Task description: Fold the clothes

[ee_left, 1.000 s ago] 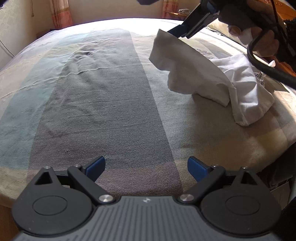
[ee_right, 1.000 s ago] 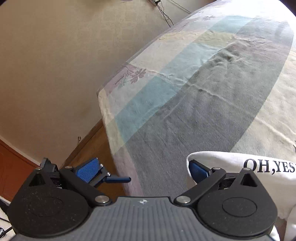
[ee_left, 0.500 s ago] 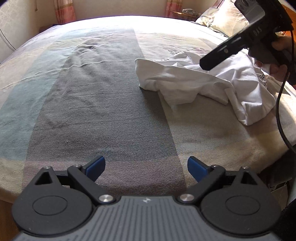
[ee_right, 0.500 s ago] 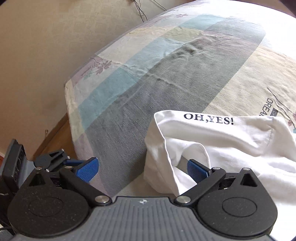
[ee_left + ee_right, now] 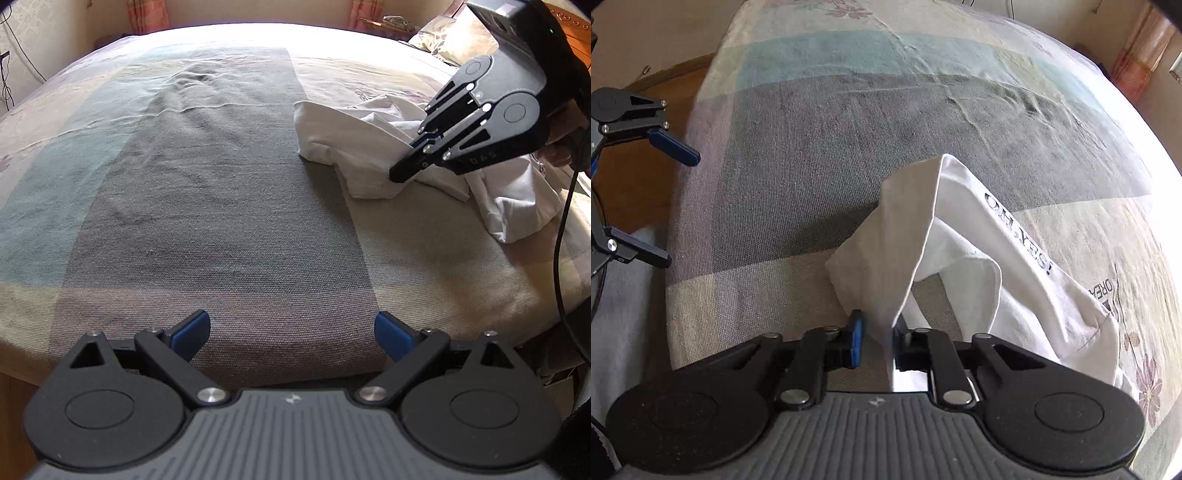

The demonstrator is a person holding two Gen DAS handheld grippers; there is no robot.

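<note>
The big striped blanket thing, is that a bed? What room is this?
Most likely a bedroom. The striped sheet covers a wide bed, pillows sit at its far corner, and curtains hang on the wall behind. A white T-shirt lies on it.

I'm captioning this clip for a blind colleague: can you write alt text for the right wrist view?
The right gripper is shut on a fold of the crumpled white cotton T-shirt printed "OH, YES!", which lies on a bed under a striped grey, blue and cream bedspread. At the left edge, the left gripper hangs open, past the edge of the bed.
</note>
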